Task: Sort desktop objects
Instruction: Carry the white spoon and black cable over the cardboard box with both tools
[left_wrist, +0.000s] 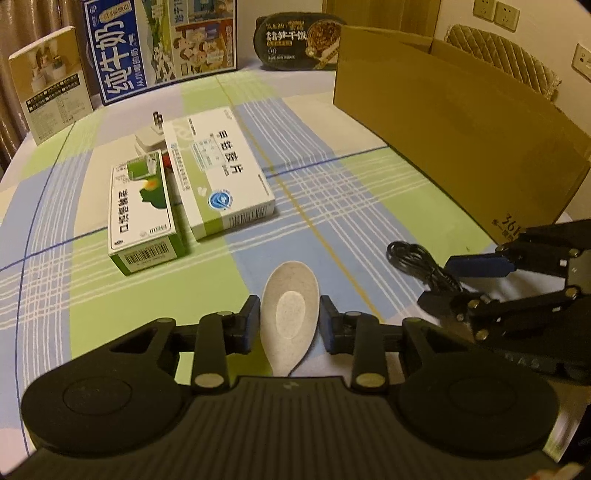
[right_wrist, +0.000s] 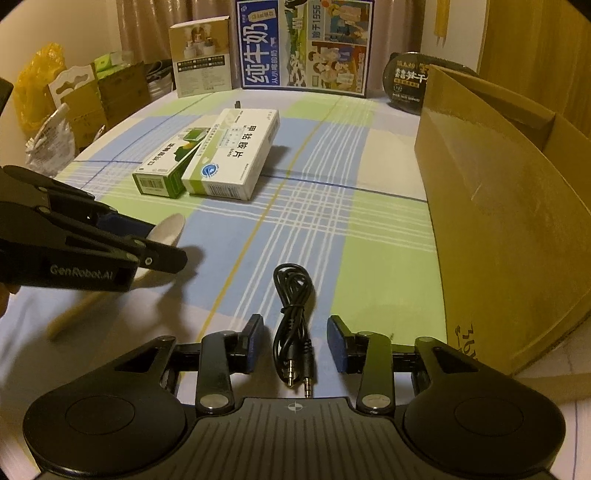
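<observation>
A pale speckled spoon (left_wrist: 290, 317) lies on the checked tablecloth between the open fingers of my left gripper (left_wrist: 290, 321); the pads stand beside its bowl with small gaps. It also shows in the right wrist view (right_wrist: 168, 229), partly hidden by the left gripper. A coiled black audio cable (right_wrist: 293, 314) lies between the open fingers of my right gripper (right_wrist: 295, 345), its two plugs toward the camera. In the left wrist view the cable (left_wrist: 413, 260) lies by the right gripper's fingers (left_wrist: 476, 266). Two medicine boxes, a green one (left_wrist: 142, 214) and a white one (left_wrist: 218, 177), lie side by side further back.
A large open cardboard box (left_wrist: 461, 122) stands on the right, also in the right wrist view (right_wrist: 498, 192). A white plug adapter (left_wrist: 149, 138) sits behind the medicine boxes. A milk carton (left_wrist: 159, 40), a small beige box (left_wrist: 51, 83) and a black food bowl (left_wrist: 295, 40) line the far edge.
</observation>
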